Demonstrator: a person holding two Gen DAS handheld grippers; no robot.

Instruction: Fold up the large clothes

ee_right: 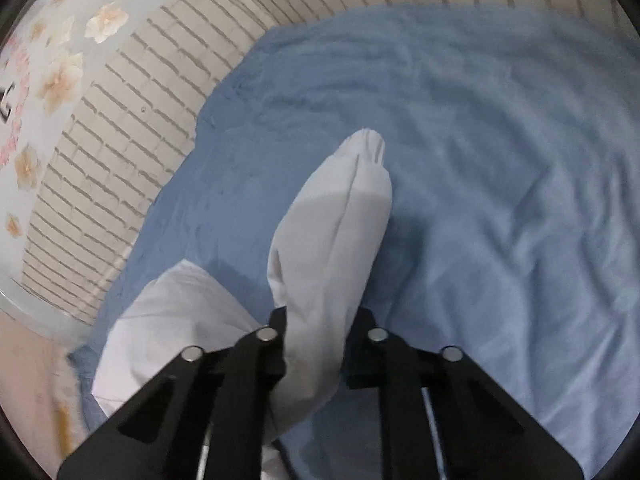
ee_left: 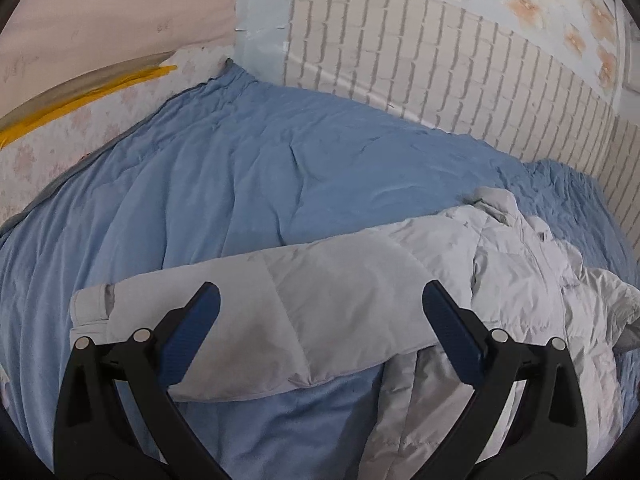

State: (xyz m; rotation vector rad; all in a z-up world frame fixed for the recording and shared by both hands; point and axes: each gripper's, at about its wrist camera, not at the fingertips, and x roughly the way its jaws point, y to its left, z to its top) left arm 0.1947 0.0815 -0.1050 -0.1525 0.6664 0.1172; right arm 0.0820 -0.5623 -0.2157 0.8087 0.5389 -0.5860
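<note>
A pale grey padded jacket (ee_left: 500, 264) lies on a blue bedspread (ee_left: 248, 168). One sleeve (ee_left: 304, 312) stretches out to the left, its cuff at the left end. My left gripper (ee_left: 320, 300) is open, hovering above the middle of that sleeve, one finger (ee_left: 188, 336) on each side. In the right wrist view, my right gripper (ee_right: 320, 320) is shut on the jacket's other sleeve (ee_right: 340, 216), which sticks out forward above the bedspread (ee_right: 500, 200). More of the jacket (ee_right: 168, 320) lies to the lower left.
A wall with brick-pattern paper (ee_left: 460, 64) and flower stickers (ee_left: 524, 4) borders the bed on the far side. A floral headboard with yellow tape (ee_left: 80, 96) is at the far left. The wall also shows in the right wrist view (ee_right: 112, 128).
</note>
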